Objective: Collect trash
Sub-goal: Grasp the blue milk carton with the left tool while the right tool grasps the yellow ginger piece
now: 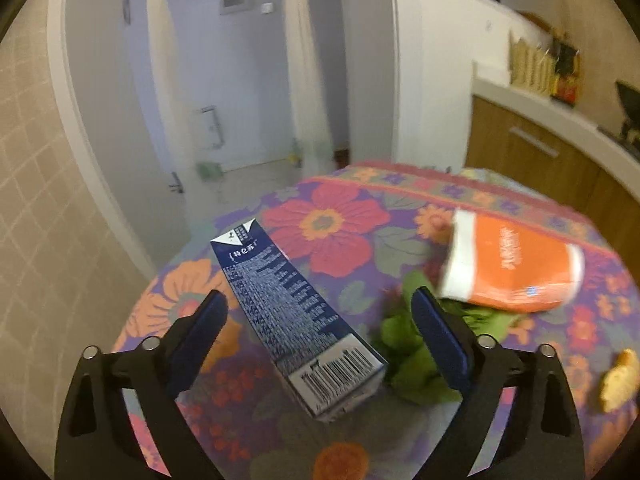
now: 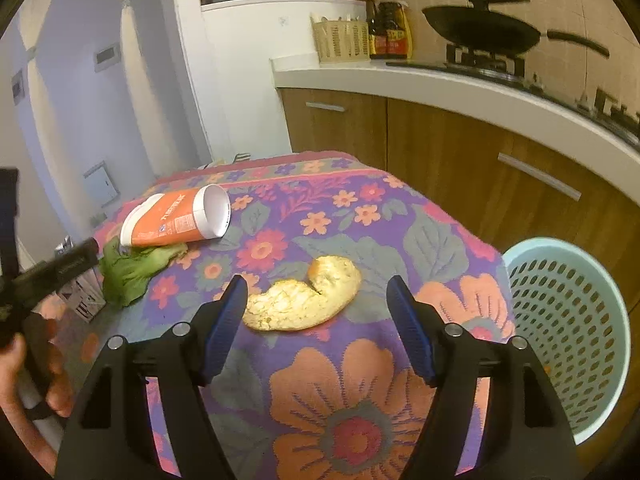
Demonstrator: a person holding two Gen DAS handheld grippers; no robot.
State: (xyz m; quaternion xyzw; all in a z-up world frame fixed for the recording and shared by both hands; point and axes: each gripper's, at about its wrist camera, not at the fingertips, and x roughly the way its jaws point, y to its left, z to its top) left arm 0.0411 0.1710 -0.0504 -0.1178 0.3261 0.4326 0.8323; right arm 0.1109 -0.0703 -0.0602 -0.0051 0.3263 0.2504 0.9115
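A blue and white milk carton (image 1: 296, 316) lies on the flowered tablecloth (image 1: 344, 236), between the fingers of my left gripper (image 1: 318, 298). The jaws stand wide and the pads do not touch it. An orange paper cup (image 1: 516, 268) lies on its side at the right, over a green leaf (image 1: 408, 360). In the right wrist view a yellowish peel piece (image 2: 304, 296) lies just ahead of my right gripper (image 2: 316, 284), which is open and empty. The cup (image 2: 176, 220) and leaf (image 2: 132, 268) lie at the left there.
A light blue perforated basket (image 2: 568, 320) stands beside the table at the right. Wooden cabinets (image 2: 460, 152) and a white counter with a wok (image 2: 484, 32) run behind. A hand (image 2: 24, 368) holds the other gripper at the left edge. The peel piece (image 1: 618, 380) also shows at the right.
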